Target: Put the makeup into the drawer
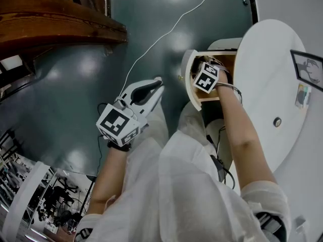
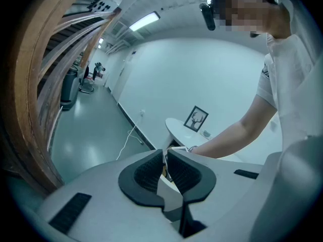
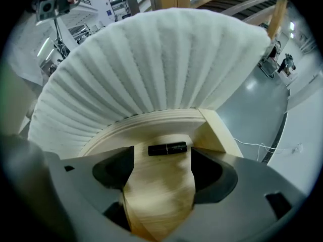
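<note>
A small black makeup tube lies flat on the pale wooden floor of the open drawer. My right gripper points down into the drawer, open, with the tube just beyond its fingertips and apart from both pads. In the head view the right gripper reaches into the drawer, which is pulled out from under the round white table. My left gripper hangs over the floor to the left of the drawer. The left gripper is shut and holds nothing.
The drawer's curved, ribbed white front rises beyond the tube. A framed deer picture and a small round item stand on the table. A white cable runs over the grey floor; wooden stairs are at the upper left.
</note>
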`<state>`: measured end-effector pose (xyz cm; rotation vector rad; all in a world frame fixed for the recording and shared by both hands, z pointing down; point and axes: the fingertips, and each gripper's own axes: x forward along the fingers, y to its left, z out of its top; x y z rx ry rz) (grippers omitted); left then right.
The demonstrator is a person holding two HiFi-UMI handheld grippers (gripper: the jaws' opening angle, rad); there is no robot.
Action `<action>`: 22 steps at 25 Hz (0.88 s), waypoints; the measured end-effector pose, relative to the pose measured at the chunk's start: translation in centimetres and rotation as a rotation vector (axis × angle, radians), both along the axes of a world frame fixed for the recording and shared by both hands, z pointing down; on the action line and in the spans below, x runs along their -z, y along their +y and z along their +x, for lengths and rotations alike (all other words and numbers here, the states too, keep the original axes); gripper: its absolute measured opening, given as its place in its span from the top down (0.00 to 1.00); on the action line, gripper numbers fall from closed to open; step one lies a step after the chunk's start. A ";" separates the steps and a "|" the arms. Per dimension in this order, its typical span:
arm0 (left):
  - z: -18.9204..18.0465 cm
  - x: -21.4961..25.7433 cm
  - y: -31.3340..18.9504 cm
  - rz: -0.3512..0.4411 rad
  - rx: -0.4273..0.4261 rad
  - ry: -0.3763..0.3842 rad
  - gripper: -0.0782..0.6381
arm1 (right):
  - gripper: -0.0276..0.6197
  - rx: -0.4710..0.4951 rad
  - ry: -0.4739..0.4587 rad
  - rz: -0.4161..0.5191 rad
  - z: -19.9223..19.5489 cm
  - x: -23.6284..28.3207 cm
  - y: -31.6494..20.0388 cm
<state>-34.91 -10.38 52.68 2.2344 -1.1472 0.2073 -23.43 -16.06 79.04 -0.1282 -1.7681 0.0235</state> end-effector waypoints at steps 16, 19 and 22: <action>1.1 2.2 -0.8 0.040 -0.048 -0.014 0.84 | 0.49 -0.097 -0.085 0.031 -0.9 3.5 0.5; 0.8 2.3 -0.6 0.038 -0.047 -0.022 0.84 | 0.49 -0.106 -0.069 0.060 -1.0 3.3 0.2; 0.9 2.3 -0.3 0.037 -0.052 -0.023 0.84 | 0.77 -0.175 -0.034 0.126 -0.6 2.8 -0.7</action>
